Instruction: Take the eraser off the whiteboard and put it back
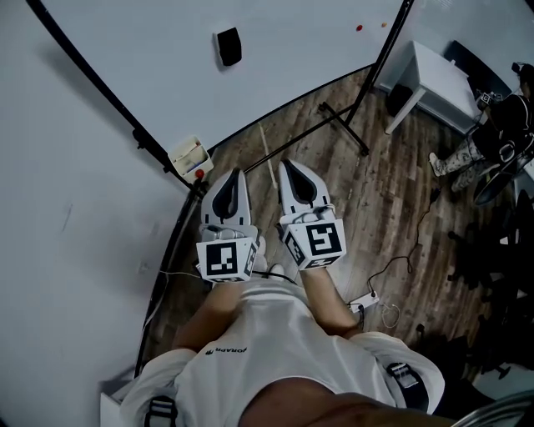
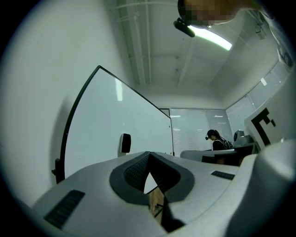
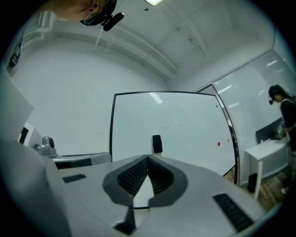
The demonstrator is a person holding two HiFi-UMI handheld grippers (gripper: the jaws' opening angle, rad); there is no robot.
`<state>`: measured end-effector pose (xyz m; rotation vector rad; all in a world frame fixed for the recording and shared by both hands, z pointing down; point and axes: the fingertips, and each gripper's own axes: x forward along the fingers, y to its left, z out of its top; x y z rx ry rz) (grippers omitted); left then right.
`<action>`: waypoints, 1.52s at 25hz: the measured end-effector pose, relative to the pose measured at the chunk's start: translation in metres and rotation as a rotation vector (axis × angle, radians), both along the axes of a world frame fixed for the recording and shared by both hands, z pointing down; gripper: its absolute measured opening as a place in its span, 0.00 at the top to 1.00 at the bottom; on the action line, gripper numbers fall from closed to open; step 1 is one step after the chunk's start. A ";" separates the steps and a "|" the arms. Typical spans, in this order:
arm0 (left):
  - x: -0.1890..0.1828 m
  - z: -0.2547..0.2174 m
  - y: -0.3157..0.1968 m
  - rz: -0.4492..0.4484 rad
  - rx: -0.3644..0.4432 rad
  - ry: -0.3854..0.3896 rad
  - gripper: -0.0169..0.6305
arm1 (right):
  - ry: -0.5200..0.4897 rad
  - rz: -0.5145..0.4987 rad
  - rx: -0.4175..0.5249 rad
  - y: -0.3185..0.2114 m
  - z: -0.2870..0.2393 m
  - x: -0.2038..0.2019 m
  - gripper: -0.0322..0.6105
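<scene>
Whiteboard (image 1: 284, 58) shows plain white inside a thin black frame; the eraser (image 1: 228, 46) on it is solid black; by the whiteboard's right edge sit a red dot (image 1: 360, 27) and an orange dot (image 1: 385, 24); left gripper (image 1: 234, 173) and right gripper (image 1: 289, 163) are pale grey, their ribbed pads (image 3: 134, 178) dark grey, the cubes (image 1: 225, 258) patterned in black-and-white squares; the floor (image 1: 392, 208) is brown wood grain.

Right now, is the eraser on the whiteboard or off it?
On. The black eraser clings to the whiteboard; the left gripper and right gripper, both shut and empty, are short of it.
</scene>
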<state>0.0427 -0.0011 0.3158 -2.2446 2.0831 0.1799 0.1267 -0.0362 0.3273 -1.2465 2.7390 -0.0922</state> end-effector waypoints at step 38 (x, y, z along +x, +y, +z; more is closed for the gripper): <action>-0.116 -0.013 -0.185 0.080 0.110 -0.005 0.97 | 0.037 -0.005 0.090 -0.192 -0.023 -0.135 0.93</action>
